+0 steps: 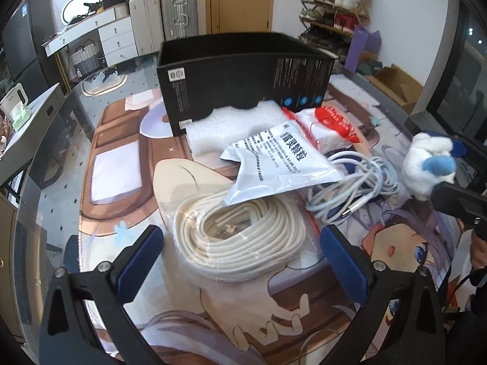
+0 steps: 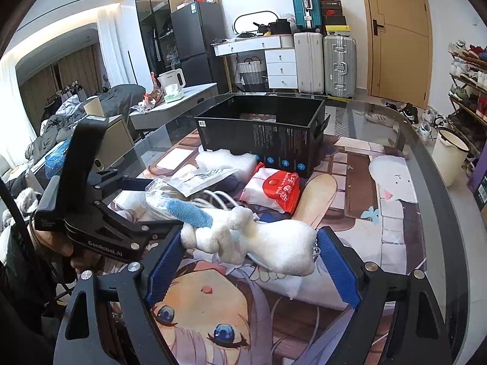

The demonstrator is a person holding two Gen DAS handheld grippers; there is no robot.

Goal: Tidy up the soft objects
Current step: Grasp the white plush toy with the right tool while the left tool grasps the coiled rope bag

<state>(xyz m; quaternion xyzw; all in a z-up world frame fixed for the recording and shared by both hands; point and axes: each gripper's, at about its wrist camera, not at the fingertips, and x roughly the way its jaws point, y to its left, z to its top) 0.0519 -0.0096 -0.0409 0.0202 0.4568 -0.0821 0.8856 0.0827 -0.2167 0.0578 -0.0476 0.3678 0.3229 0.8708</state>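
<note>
A white plush toy with blue ears [image 2: 274, 249] hangs crosswise above the printed mat, and my right gripper [image 2: 249, 237] is shut on it, both blue pads pressing its ends. In the left wrist view the same plush toy [image 1: 426, 167] shows at the far right. My left gripper [image 1: 240, 237] is open and hovers over a coil of cream rope [image 1: 243, 261] wrapped in clear plastic, with nothing gripped. Beyond the coil lie a white printed pouch [image 1: 283, 158], a white cable bundle [image 1: 359, 188], a red-and-white bag [image 1: 328, 124] and white foam [image 1: 225, 127].
An open black box [image 2: 268, 127] stands on the glass table [image 2: 395, 121] behind the pile, something flat lying inside it. The printed mat [image 2: 389, 213] covers the table's middle. Suitcases, a door and a shoe rack line the far walls.
</note>
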